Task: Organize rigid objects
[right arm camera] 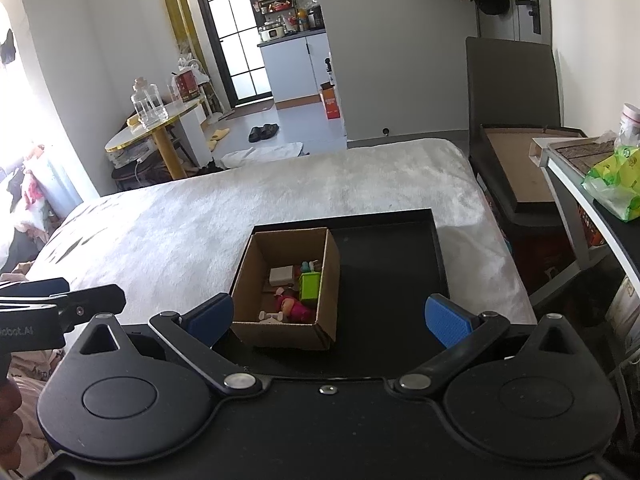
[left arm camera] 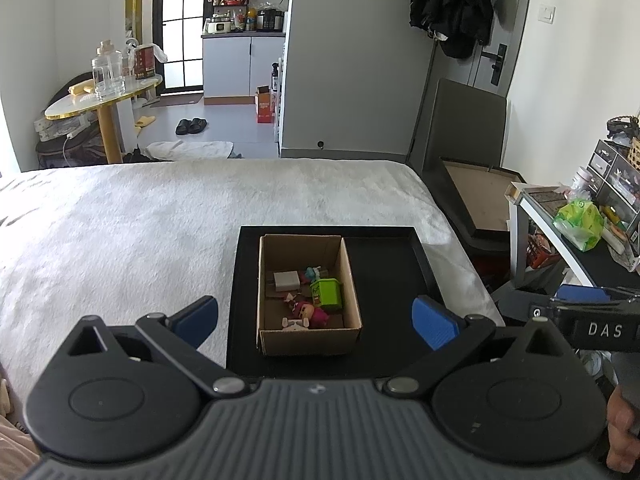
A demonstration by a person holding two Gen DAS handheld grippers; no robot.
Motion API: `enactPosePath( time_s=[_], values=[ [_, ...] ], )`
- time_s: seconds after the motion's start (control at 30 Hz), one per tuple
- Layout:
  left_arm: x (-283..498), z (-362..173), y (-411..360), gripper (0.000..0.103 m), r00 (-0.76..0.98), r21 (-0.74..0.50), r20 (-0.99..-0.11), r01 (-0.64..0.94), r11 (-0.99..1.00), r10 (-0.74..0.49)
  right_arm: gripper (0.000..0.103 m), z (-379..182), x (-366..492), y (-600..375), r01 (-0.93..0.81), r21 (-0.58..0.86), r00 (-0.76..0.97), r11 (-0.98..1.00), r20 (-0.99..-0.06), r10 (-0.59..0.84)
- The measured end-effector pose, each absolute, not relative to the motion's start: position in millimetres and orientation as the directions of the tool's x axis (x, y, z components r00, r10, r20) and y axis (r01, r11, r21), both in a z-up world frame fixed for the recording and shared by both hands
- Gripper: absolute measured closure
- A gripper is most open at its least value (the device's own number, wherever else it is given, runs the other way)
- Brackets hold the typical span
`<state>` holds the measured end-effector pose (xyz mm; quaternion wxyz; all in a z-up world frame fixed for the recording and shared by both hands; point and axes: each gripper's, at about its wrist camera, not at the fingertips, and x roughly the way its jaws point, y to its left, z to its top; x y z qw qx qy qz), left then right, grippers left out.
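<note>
An open cardboard box (left arm camera: 308, 338) (right arm camera: 282, 336) sits in the left half of a black tray (left arm camera: 384, 280) (right arm camera: 384, 264) on a white bed. Inside it lie a green cube (left arm camera: 327, 292) (right arm camera: 310, 285), a pink figure (left arm camera: 312, 314) (right arm camera: 292, 306), a grey-white block (left arm camera: 286, 280) (right arm camera: 281, 276) and a small teal toy (left arm camera: 314, 271). My left gripper (left arm camera: 316, 320) hovers open just in front of the box, holding nothing. Open as well, my right gripper (right arm camera: 330, 318) spans the box's near side and the bare half of the tray.
The white blanket (left arm camera: 140, 220) covers the bed to the left and beyond the tray. A dark chair with a framed board (left arm camera: 476, 196) stands off the bed's right corner. A cluttered shelf with a green bag (left arm camera: 580, 220) is at right. A round table (left arm camera: 100, 100) stands far left.
</note>
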<state>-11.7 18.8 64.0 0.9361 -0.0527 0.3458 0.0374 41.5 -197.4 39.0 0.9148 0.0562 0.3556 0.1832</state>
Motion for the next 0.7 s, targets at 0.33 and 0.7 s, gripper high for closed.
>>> enactPosePath(
  time_s=[0.33,0.7],
  values=[
    [-11.9,65.9,19.5,0.000,0.763,-0.073,-0.645,-0.117,0.990,0.042,0.000,38.1,40.3,-196.8,-0.295,0.214,0.677,0.931,-0.641,0.362],
    [-11.1,66.8,20.5,0.000,0.764,-0.064,-0.643,-0.119,0.991,0.050,0.000,40.0,39.3,-196.9,-0.283,0.205,0.686,0.937,-0.640,0.347]
  ],
)
